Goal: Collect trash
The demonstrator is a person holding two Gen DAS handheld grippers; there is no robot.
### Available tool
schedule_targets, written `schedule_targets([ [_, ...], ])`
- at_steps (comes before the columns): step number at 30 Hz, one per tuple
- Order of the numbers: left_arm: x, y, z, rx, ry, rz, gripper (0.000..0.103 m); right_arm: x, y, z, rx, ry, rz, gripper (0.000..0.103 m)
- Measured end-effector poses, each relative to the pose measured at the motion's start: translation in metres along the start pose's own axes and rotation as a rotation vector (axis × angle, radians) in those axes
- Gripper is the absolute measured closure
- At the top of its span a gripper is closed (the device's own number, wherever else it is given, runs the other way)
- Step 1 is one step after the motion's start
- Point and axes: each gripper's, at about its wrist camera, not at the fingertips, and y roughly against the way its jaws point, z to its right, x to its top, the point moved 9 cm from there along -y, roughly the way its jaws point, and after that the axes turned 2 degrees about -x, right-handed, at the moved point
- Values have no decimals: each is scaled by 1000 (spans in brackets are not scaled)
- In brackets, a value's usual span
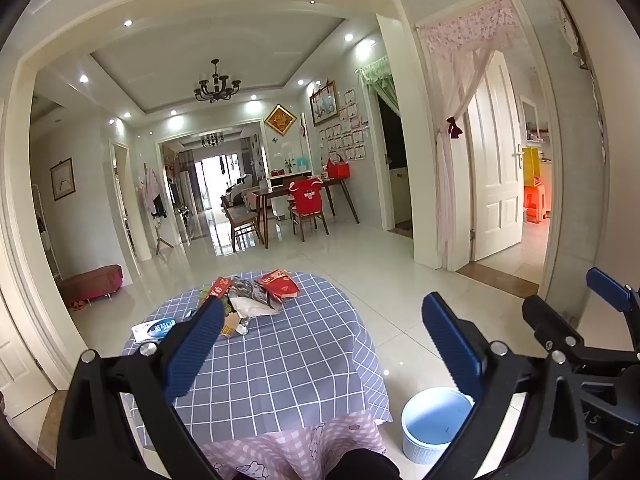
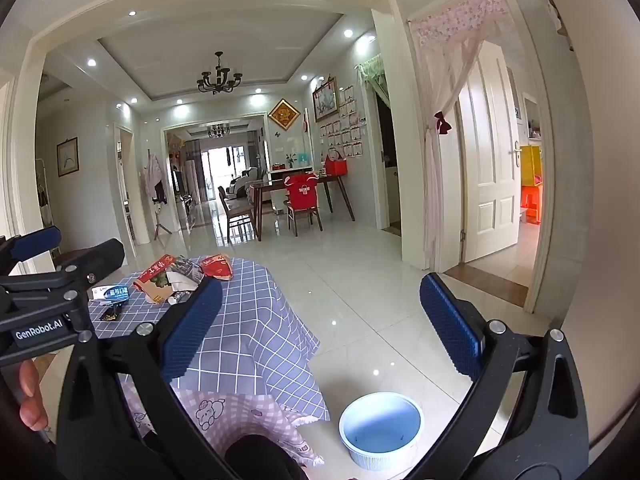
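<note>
A pile of trash lies at the far side of a round table with a blue checked cloth point(image 1: 280, 356): red wrappers point(image 1: 280, 284), crumpled paper point(image 1: 252, 304), a blue and white box point(image 1: 154, 330). The same pile point(image 2: 176, 276) shows in the right wrist view. A light blue bin point(image 1: 436, 420) stands on the floor right of the table; it also shows in the right wrist view point(image 2: 380, 424). My left gripper point(image 1: 324, 336) is open and empty, held above the table's near side. My right gripper point(image 2: 320, 320) is open and empty, over the floor beside the table.
A pink patterned cloth point(image 1: 280, 448) hangs under the checked one. Glossy white floor tiles point(image 1: 400, 280) stretch ahead. A dining table with chairs point(image 1: 304, 204) stands far back. An open white door point(image 1: 496, 168) is at the right. A red bench point(image 1: 92, 284) stands at the left wall.
</note>
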Motion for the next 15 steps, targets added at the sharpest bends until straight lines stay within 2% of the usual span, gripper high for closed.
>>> schedule_targets([
  [15, -11, -13, 5, -25, -2, -30, 6, -6, -6, 5, -7, 0, -10, 6],
])
